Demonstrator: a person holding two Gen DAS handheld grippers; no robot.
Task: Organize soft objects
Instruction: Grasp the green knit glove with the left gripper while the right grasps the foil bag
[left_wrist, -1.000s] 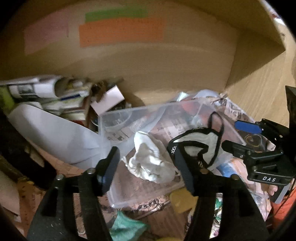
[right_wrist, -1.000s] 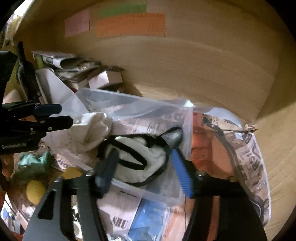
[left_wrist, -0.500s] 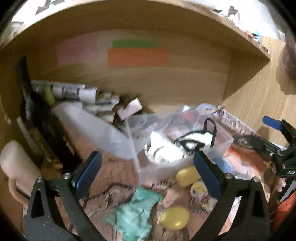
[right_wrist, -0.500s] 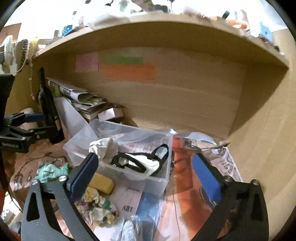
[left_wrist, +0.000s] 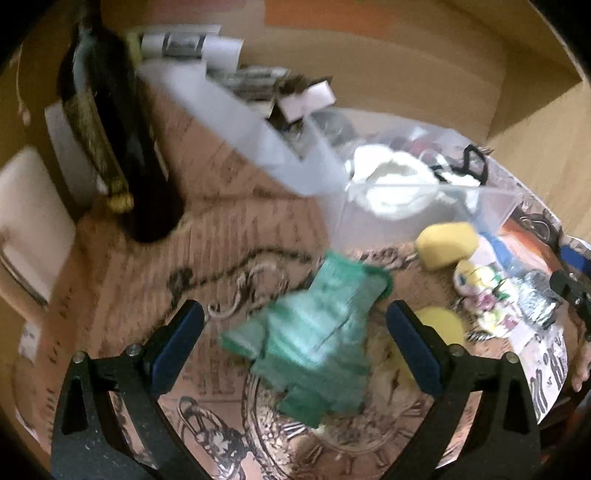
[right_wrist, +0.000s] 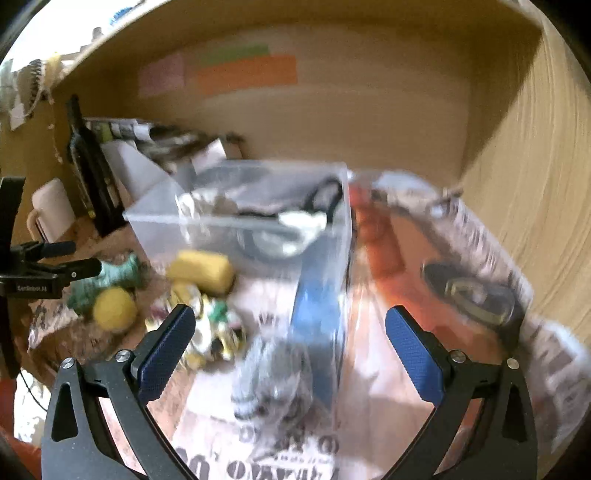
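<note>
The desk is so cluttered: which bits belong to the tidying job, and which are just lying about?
Job: clear bin, green cloth, yellow sponge, yellow ball, grey knit item.
Lying about: dark bottle, newspapers, mug.

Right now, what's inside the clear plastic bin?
Inside the clear plastic bin lie a crumpled white cloth and a white mask with black straps. Whatever sits beneath them is covered.

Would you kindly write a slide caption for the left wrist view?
Open left gripper poised above a crumpled green cloth, beside a clear bin holding white fabric.
</note>
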